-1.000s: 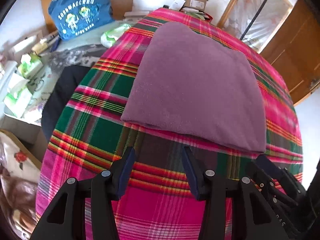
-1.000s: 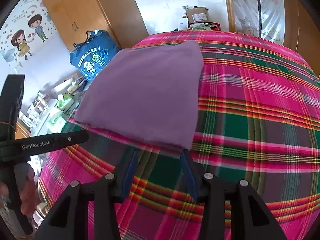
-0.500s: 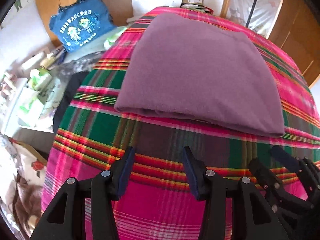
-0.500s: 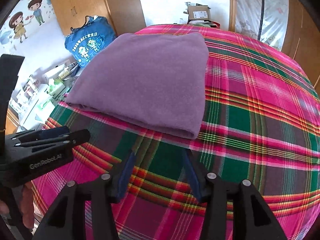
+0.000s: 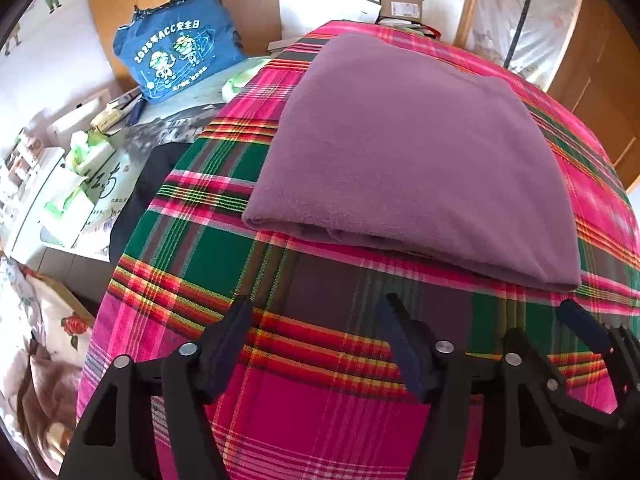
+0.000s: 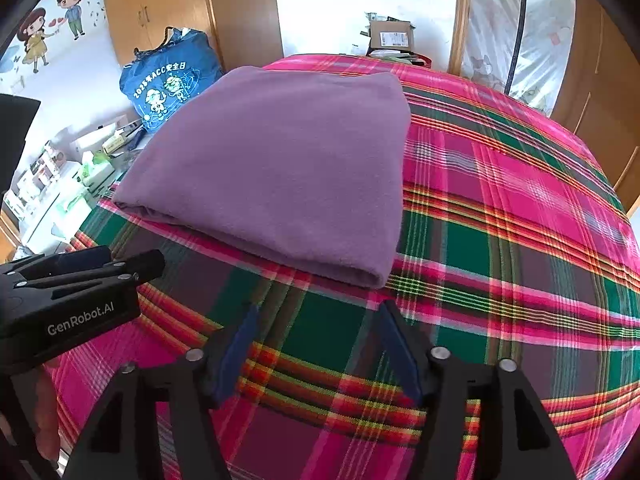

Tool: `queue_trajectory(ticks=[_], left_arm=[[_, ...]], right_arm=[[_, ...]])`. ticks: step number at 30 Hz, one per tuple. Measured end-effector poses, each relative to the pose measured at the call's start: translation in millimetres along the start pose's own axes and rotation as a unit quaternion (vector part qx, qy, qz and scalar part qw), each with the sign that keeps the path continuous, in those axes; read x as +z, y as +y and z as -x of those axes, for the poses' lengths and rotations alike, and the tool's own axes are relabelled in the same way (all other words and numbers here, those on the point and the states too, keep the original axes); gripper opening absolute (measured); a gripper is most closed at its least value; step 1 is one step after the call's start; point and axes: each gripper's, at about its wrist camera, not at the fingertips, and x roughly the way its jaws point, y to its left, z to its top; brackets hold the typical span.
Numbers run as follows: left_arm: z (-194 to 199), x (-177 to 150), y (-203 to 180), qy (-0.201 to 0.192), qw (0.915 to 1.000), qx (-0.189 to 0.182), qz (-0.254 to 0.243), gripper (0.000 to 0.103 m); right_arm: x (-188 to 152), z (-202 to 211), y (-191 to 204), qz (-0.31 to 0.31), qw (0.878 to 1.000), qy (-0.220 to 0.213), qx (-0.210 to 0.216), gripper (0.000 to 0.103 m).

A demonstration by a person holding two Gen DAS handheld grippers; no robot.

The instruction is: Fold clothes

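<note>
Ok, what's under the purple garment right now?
The folded purple garment lies flat on the plaid cloth, which shows all round it. Whatever sits directly beneath the garment is covered; nothing pokes out.

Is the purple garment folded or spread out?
Folded: the purple garment lies as a compact rectangle on the plaid sheet, layered edges showing at its near side.

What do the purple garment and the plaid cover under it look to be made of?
Purple garment: seems a soft fleece or brushed knit, matte and slightly fuzzy, with thick rounded folded edges. Plaid cover: looks like thin woven cloth, perhaps cotton, with the stripes woven in and a flat, dull surface. Neither fibre can be told for certain.
</note>
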Motion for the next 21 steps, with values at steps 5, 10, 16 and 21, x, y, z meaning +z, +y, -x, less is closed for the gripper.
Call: queue_trajectory(ticks=[5,10,16,21], left_arm=[[0.3,-0.1,1.8,0.000,1.0000,-0.001,0.002,0.073],[0.2,-0.8,1.8,-0.002,1.0000,-0.001,0.002,0.074],[0.6,-1.2,1.3,-0.006,1.0000,-0.001,0.002,0.074],[1.3,-1.8,-0.6,-0.005,1.0000,0.002,0.007,0.074]], right_arm=[[-1.4,-2.1,6.0,0.012,1.000,-0.004,-0.007,0.071],[-1.5,-2.8,7.7,0.010,1.000,-0.005,-0.013,0.072],[-0.7,-3.5,2.1,-0.002,1.000,-0.007,-0.023,0.072],[0.3,-4.1,-0.5,-0.006,1.000,-0.008,-0.027,0.072]])
